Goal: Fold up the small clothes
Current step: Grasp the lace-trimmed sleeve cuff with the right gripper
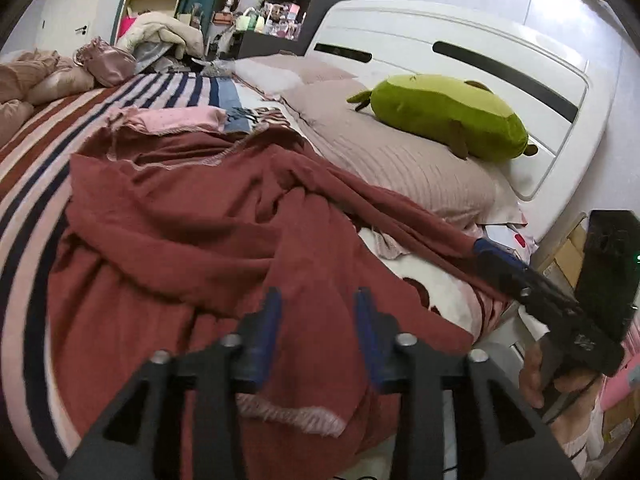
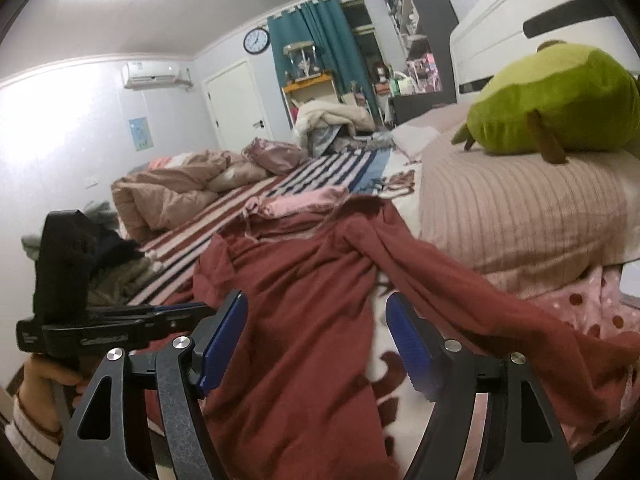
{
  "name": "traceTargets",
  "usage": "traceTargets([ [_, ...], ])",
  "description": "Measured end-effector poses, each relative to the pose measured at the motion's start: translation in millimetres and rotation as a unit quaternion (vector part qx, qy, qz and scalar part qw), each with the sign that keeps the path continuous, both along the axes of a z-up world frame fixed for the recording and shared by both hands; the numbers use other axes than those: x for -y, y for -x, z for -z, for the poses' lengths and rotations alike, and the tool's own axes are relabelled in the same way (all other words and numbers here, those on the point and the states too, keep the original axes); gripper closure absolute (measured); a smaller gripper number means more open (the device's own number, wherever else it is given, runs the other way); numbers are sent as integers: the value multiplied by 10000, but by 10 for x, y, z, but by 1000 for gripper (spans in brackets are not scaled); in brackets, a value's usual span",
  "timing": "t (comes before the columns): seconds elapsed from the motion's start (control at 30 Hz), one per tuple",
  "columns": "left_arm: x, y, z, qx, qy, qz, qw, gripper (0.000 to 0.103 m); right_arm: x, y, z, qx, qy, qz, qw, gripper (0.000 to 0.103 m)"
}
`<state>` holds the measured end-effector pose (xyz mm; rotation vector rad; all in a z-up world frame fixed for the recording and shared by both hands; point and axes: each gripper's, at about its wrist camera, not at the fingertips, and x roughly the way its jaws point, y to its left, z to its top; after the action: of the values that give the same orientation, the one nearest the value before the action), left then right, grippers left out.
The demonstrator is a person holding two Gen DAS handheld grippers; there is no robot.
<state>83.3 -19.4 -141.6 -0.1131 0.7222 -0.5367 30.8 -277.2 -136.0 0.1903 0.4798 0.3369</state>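
A dark red garment [image 1: 192,216] lies crumpled on the bed; it also shows in the right wrist view [image 2: 304,280]. My left gripper [image 1: 316,300] hovers over its near edge with the jaws apart and cloth between the blue pads [image 1: 268,320]; whether it pinches is unclear. It also shows in the right wrist view [image 2: 192,308] at the left, beside the cloth. My right gripper [image 2: 316,320] is open over the garment's middle. In the left wrist view the right gripper [image 1: 486,246] sits at a stretched red sleeve end. A pink garment [image 1: 180,118] lies beyond.
A striped blanket [image 1: 48,152] covers the bed. A beige pillow [image 1: 400,160] carries a green plush toy [image 1: 448,116] by the white headboard [image 1: 460,32]. Bunched beige bedding [image 2: 172,188] and a pink bag [image 2: 276,154] lie at the far side. The bed edge is near right.
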Motion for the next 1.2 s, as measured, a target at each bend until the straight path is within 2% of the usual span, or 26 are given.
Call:
traceTargets([
  [0.1, -173, 96, -83, 187, -129, -316, 9992, 62, -116, -32, 68, -124, -18, -171, 9998, 35],
  [0.13, -280, 130, -122, 276, -240, -511, 9980, 57, -173, -40, 103, -177, -52, -290, 9994, 35],
  [0.2, -474, 170, -173, 408, -446, -835, 9947, 53, -312, -86, 165, -312, -126, -532, 9980, 35],
  [0.37, -973, 244, -75, 379, -525, -1386, 9882, 50, -719, -240, 408, -929, -333, -1054, 9895, 35],
  [0.43, -1090, 258, -9, 318, -440, -1449, 9880, 50, -905, -237, 480, -1053, -106, -1102, 9883, 35],
  [0.5, -1190, 273, 44, 287, -336, -1466, 9882, 50, -1130, -211, 510, -1014, 341, -1047, 9887, 35],
  [0.67, -1324, 307, 69, 383, -285, -1508, 9874, 48, -1537, -48, 428, -414, 1627, -828, 9823, 35],
  [0.83, -1354, 327, 82, 456, -346, -1590, 9856, 41, -1713, -15, 345, -239, 1833, -1021, 9775, 35],
  [0.9, -1386, 328, 92, 457, -304, -1623, 9852, 40, -1768, -94, 400, -488, 1744, -1191, 9762, 35],
  [1.03, -1420, 337, 109, 441, -272, -1644, 9850, 39, -1779, -250, 632, -949, 1971, -901, 9716, 36],
  [1.1, -1438, 341, 127, 422, -294, -1662, 9847, 39, -1731, -308, 689, -1061, 1953, -801, 9717, 48],
  [1.17, -1452, 341, 138, 401, -301, -1684, 9844, 39, -1675, -311, 676, -1038, 2015, -635, 9719, 83],
  [1.2, -1453, 338, 138, 396, -301, -1692, 9843, 39, -1620, -322, 645, -1017, 2013, -507, 9729, 92],
])
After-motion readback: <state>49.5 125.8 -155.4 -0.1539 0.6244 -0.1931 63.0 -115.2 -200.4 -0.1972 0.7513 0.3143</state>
